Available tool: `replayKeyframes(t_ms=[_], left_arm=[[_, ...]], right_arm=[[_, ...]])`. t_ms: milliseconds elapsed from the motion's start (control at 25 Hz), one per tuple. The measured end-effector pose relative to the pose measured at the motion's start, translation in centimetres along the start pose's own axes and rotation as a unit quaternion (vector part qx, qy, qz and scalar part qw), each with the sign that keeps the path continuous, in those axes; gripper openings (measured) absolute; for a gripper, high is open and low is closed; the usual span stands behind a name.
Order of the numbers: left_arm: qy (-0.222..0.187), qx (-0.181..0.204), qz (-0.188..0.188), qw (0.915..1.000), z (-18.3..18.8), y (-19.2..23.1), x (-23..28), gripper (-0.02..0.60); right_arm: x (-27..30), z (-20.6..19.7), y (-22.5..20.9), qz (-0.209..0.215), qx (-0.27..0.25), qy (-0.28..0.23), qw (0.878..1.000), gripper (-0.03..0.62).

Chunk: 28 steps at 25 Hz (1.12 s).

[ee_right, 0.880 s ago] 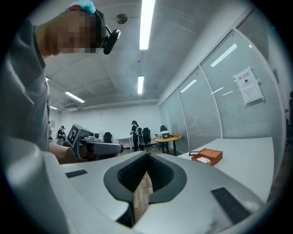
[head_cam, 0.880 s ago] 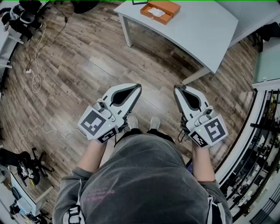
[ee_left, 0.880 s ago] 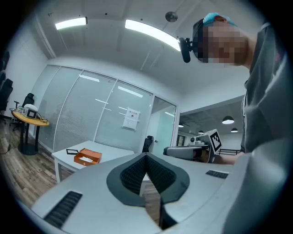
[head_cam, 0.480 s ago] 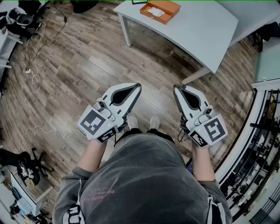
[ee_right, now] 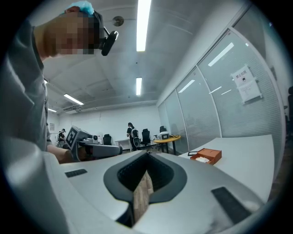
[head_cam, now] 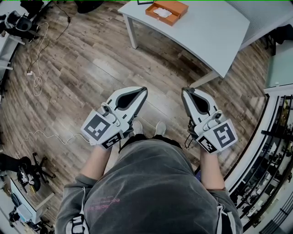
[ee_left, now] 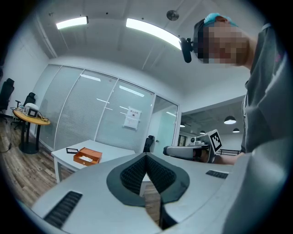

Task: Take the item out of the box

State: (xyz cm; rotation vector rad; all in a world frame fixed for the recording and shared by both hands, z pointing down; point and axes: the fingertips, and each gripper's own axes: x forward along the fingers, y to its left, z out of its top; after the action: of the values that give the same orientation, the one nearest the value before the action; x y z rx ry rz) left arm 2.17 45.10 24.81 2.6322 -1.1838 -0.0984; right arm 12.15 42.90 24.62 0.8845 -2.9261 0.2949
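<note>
The left gripper (head_cam: 144, 90) is held about level in front of the person's waist, above the wood-plank floor (head_cam: 82, 68). Its dark ribbed fingers (ee_left: 132, 170) are pressed together at the tips with nothing between them. Ahead, well apart from both grippers, the open orange cardboard box (head_cam: 177, 7) sits on the pale grey surface (head_cam: 210, 27), and a white item (head_cam: 161, 13) lies inside it. The right gripper (head_cam: 185, 91) points the same way beside the left one. Its fingers (ee_right: 161, 176) are likewise closed tip to tip, pinching nothing.
</note>
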Motion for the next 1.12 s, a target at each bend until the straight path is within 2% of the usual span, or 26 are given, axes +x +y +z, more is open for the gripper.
replayKeyframes(t_ms=[640, 1120], left_arm=[[0.004, 0.008, 0.030, 0.9995, -1.3, -4.3, 6.0, 0.012], [0.008, 0.016, 0.042, 0.9990, -1.2, -4.0, 7.5, 0.012]], right_arm=[[-4.6, -0.2, -6.2, 0.037, 0.017, -0.004, 0.999, 0.003], [-4.5, -0.3, -8.0, 0.048, 0.022, -0.006, 0.999, 0.003]])
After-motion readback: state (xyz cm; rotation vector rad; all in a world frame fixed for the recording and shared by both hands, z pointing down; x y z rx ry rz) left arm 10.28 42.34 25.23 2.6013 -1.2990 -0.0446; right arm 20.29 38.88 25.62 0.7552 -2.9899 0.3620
